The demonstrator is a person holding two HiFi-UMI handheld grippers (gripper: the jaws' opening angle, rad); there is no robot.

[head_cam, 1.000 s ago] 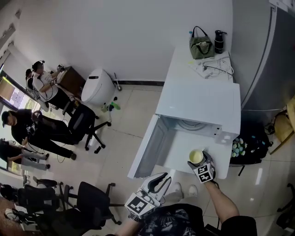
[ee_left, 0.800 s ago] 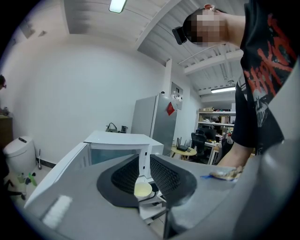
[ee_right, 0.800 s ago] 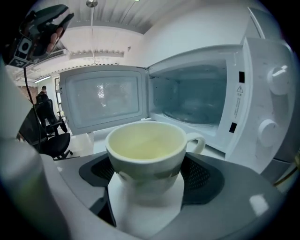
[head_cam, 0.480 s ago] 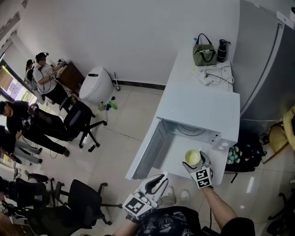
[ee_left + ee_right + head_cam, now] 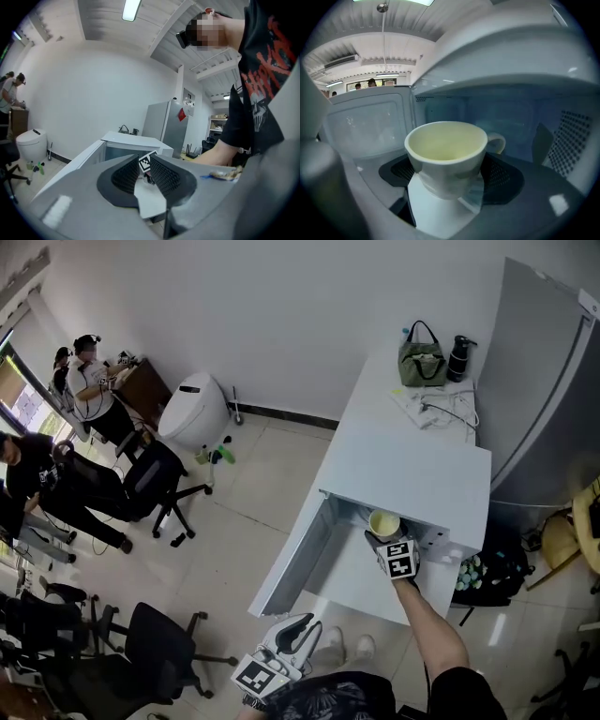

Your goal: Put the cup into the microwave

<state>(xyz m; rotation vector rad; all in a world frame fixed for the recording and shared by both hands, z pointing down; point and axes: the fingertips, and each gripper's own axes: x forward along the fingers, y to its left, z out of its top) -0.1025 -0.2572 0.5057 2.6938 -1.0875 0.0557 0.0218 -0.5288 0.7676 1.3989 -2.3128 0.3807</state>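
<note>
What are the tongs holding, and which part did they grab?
The right tongs hold the cup by its lower body, one jaw on each side, handle pointing away. The left tongs are open and hold nothing.

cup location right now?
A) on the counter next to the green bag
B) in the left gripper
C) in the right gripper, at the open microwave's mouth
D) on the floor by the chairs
C: the cup sits clamped between the pads of the right gripper, with the cavity of the microwave right ahead of it and the door swung open.
</note>
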